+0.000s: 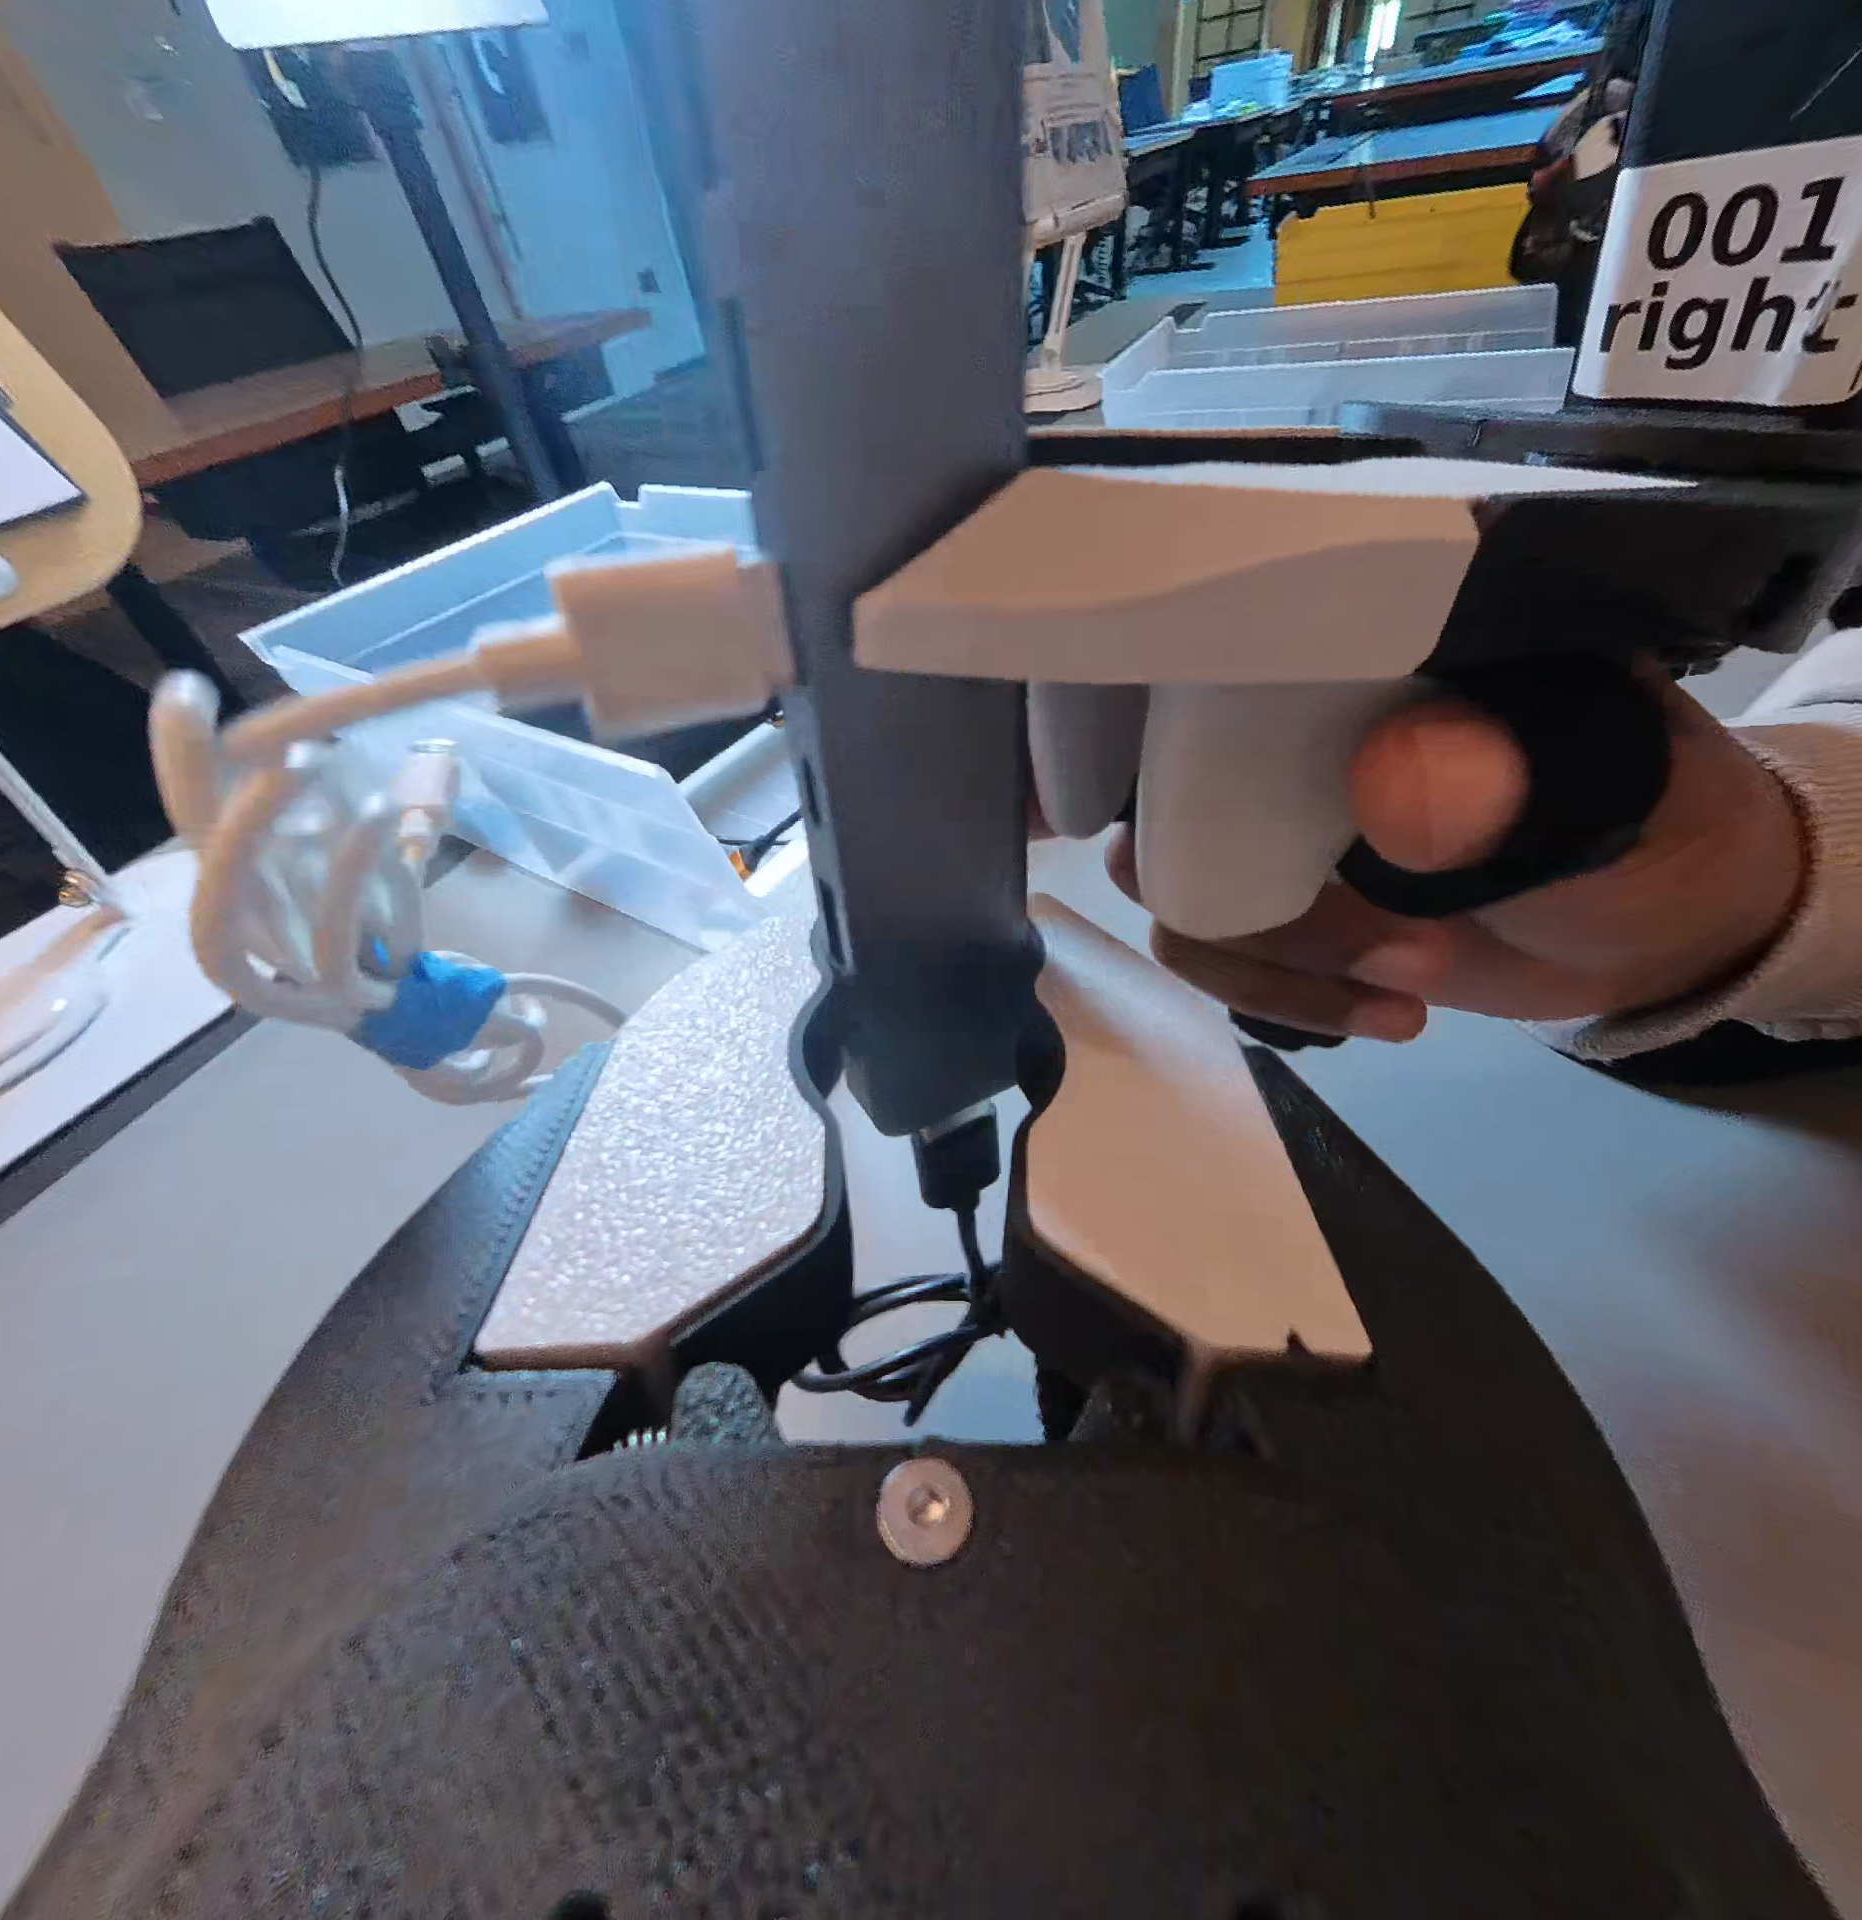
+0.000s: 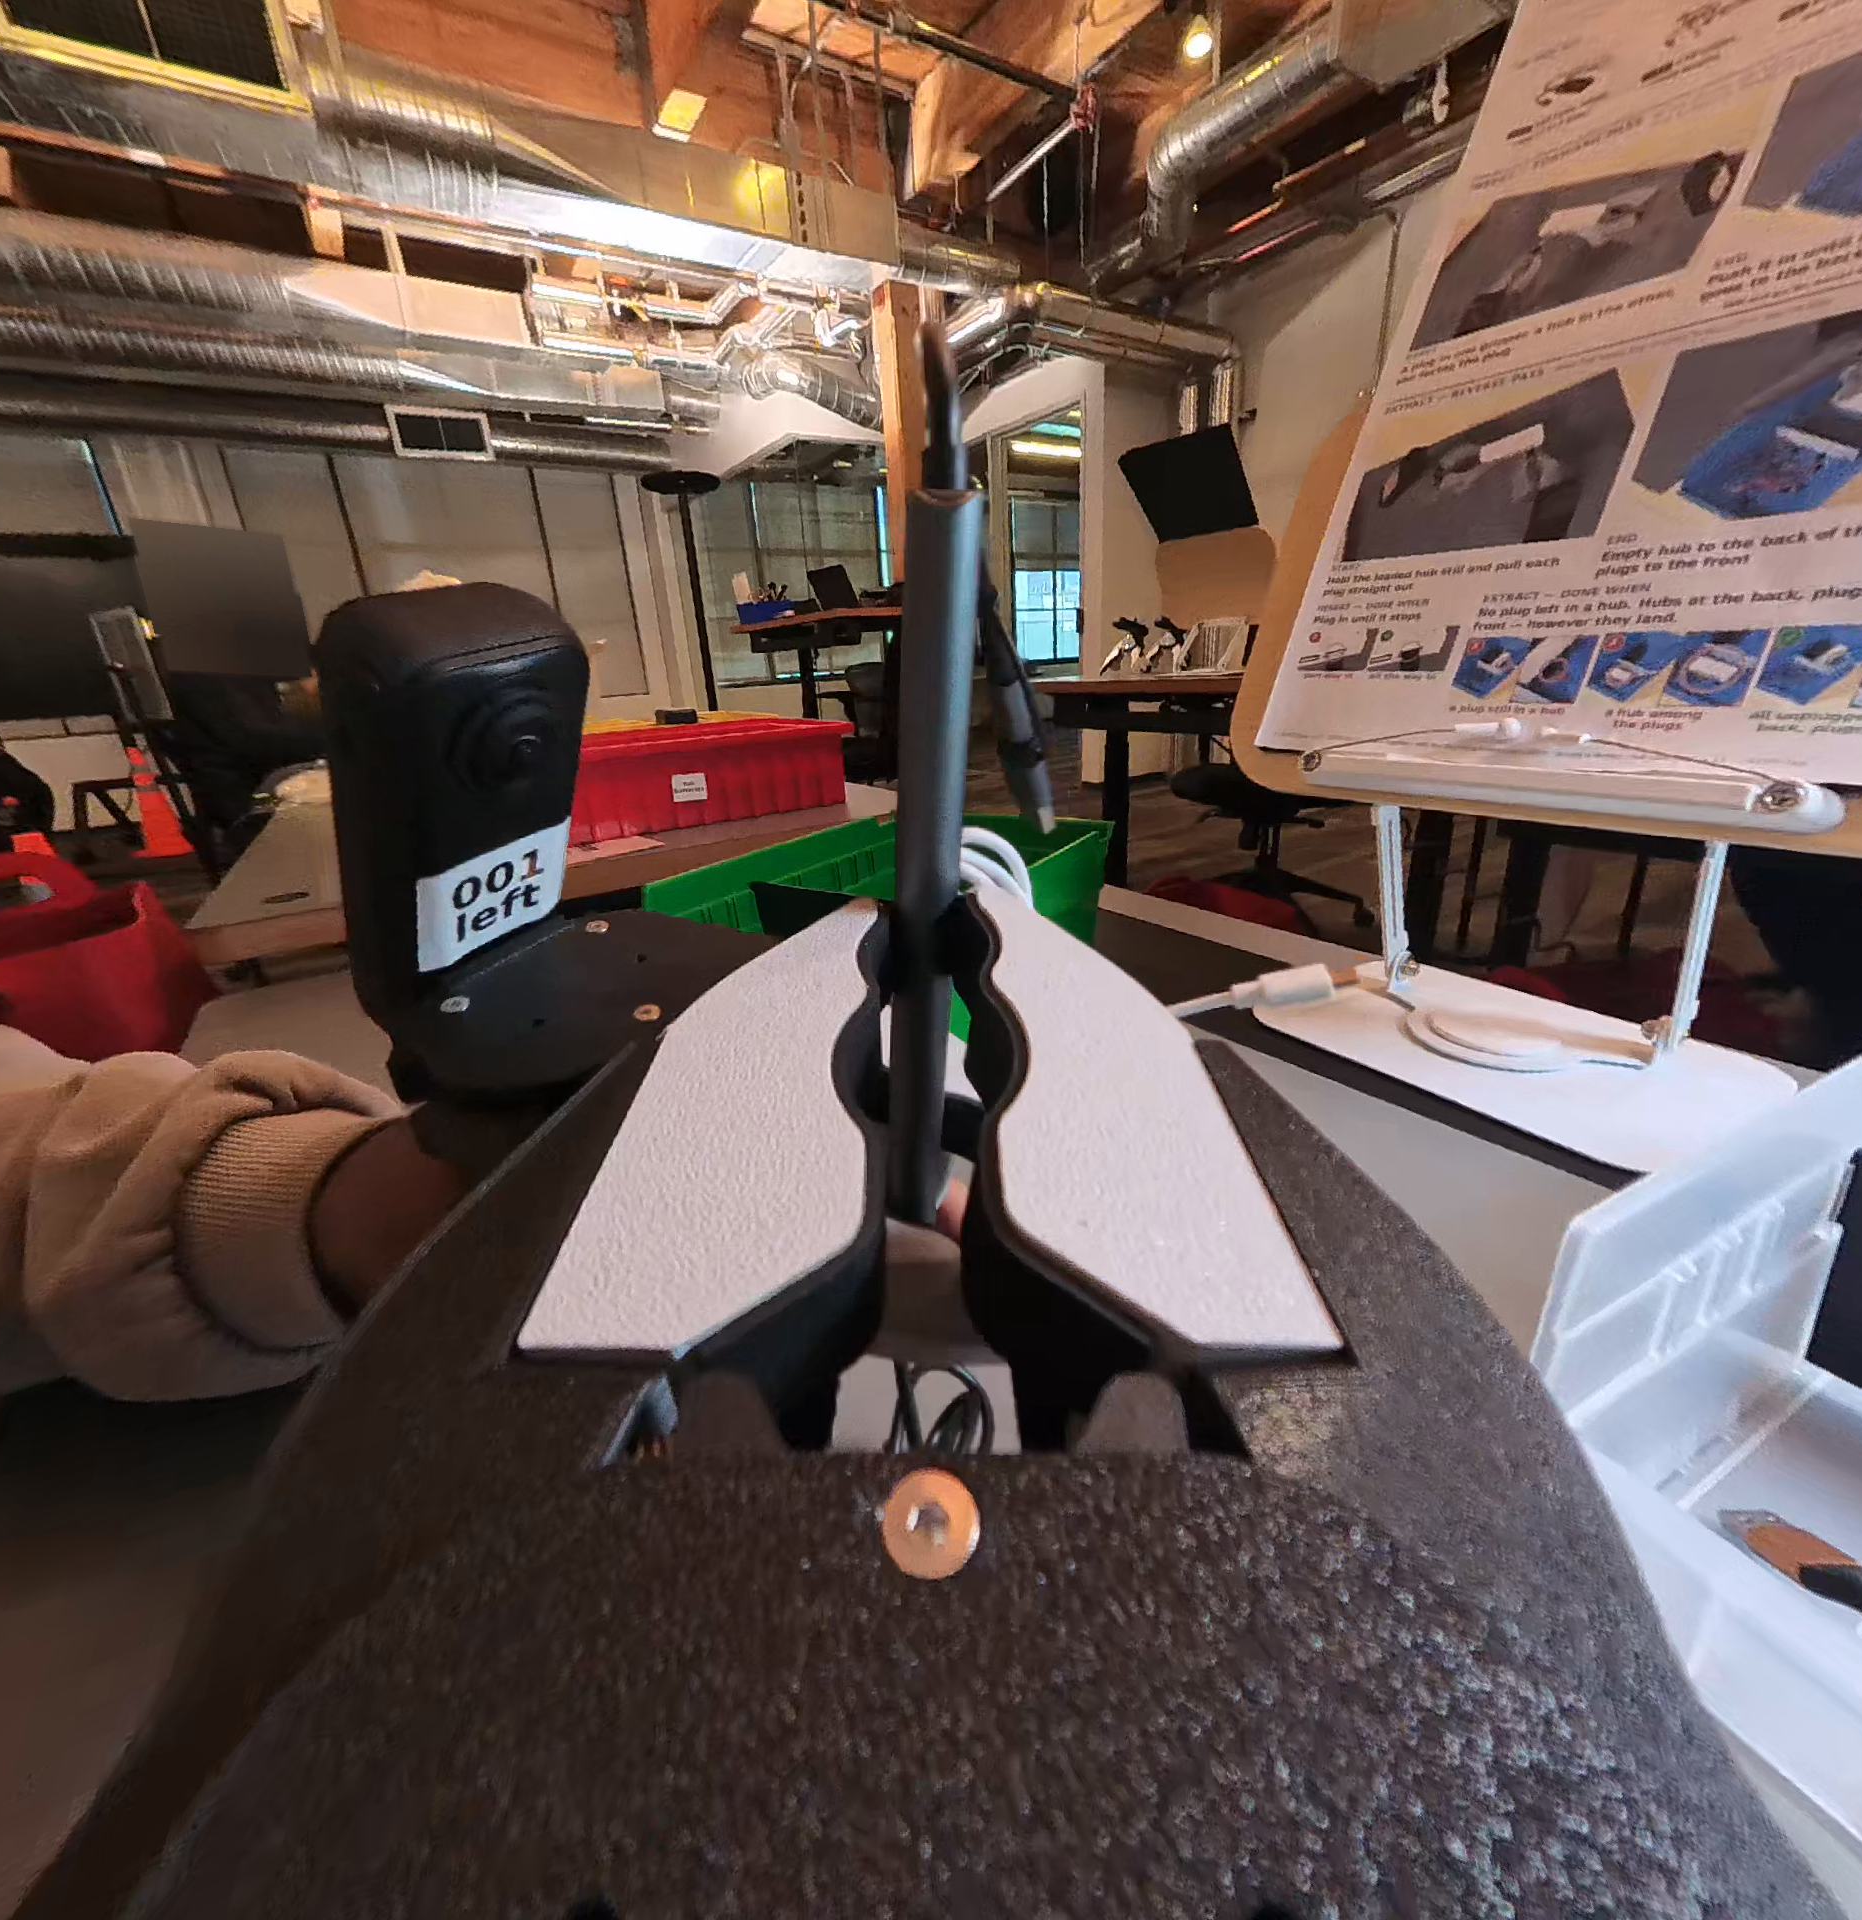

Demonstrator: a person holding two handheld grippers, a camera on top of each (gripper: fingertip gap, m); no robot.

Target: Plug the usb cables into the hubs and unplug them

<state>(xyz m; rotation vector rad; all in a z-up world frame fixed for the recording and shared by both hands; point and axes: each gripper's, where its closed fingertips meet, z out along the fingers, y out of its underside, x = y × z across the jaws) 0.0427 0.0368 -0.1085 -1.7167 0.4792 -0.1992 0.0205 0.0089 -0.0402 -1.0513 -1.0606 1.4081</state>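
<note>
A dark grey hub (image 1: pixel 885 416) stands along my left gripper's fingers. My left gripper (image 1: pixel 932 1049) is shut on its near end, where a black plug (image 1: pixel 958 1153) and thin black cable leave it. A white USB plug (image 1: pixel 678 644) sits in the hub's left edge, and its coiled white cable with blue tape (image 1: pixel 428 1008) hangs below. My right gripper (image 2: pixel 922 966) comes in from the right and is shut across the hub (image 2: pixel 932 727), seen edge-on. Its upper finger (image 1: pixel 1166 592) lies over the hub's face, opposite the white plug. The hub's own grey lead (image 2: pixel 1020 717) dangles from the far end.
Clear plastic bins (image 1: pixel 491 613) stand behind the white cable on the grey table (image 1: pixel 283 1195). A green bin (image 2: pixel 854 862) is beyond the hub. An instruction sheet on a white stand (image 2: pixel 1581 468) and a clear bin (image 2: pixel 1685 1351) holding an orange-brown plug (image 2: pixel 1800 1558) are at the right. Spacing between my two grippers at the tips: around 7 centimeters.
</note>
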